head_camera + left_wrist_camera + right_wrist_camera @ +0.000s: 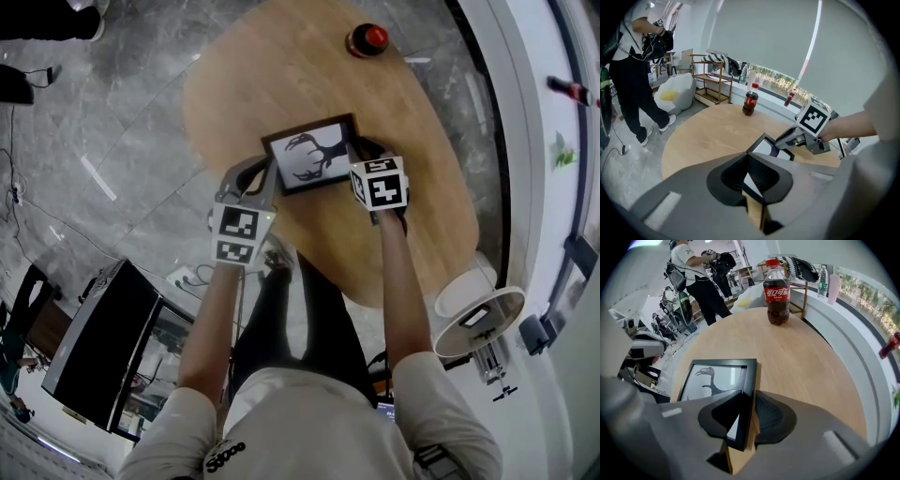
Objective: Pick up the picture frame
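Frame (719,378) flat on the table (801,357)
I see my left gripper (751,176) and right gripper (749,404) each astride one of its edges, jaws slightly apart.

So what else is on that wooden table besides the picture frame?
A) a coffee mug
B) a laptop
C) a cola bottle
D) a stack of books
C: a red-capped cola bottle stands on the table beyond the picture frame.

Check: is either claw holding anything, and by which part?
Nothing held yet. The picture frame lies on the table; the left claw straddles its left edge, the right claw its right edge, neither visibly clamped.
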A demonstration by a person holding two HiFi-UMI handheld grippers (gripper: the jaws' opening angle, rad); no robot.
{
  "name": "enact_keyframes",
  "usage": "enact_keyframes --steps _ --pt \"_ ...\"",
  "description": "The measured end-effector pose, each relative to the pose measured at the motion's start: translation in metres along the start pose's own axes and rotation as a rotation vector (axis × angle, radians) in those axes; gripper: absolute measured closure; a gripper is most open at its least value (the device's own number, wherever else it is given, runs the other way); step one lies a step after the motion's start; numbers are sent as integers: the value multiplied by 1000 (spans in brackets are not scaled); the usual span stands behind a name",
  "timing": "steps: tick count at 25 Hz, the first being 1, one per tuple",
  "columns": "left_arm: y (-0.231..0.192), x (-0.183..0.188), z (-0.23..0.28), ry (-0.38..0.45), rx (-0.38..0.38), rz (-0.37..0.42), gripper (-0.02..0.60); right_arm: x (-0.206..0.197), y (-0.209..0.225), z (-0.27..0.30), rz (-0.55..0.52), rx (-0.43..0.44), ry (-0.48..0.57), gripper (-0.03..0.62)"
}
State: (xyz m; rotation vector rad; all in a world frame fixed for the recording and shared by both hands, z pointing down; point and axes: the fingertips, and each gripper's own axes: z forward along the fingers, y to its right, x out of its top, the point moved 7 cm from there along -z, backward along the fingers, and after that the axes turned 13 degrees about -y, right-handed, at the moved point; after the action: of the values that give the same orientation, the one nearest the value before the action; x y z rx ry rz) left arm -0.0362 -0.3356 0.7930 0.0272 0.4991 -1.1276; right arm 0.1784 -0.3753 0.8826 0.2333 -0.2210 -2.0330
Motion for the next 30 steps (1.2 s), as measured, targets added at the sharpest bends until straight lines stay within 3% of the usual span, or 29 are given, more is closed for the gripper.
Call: enact_keyframes --steps 17,30 --pt "5 4 -21 16 24 -14 571 1 0 2 17 -1 -19 520" --pt "5 -1 -99 94 86 3 571 -15 -30 -53 52 -29 37 522"
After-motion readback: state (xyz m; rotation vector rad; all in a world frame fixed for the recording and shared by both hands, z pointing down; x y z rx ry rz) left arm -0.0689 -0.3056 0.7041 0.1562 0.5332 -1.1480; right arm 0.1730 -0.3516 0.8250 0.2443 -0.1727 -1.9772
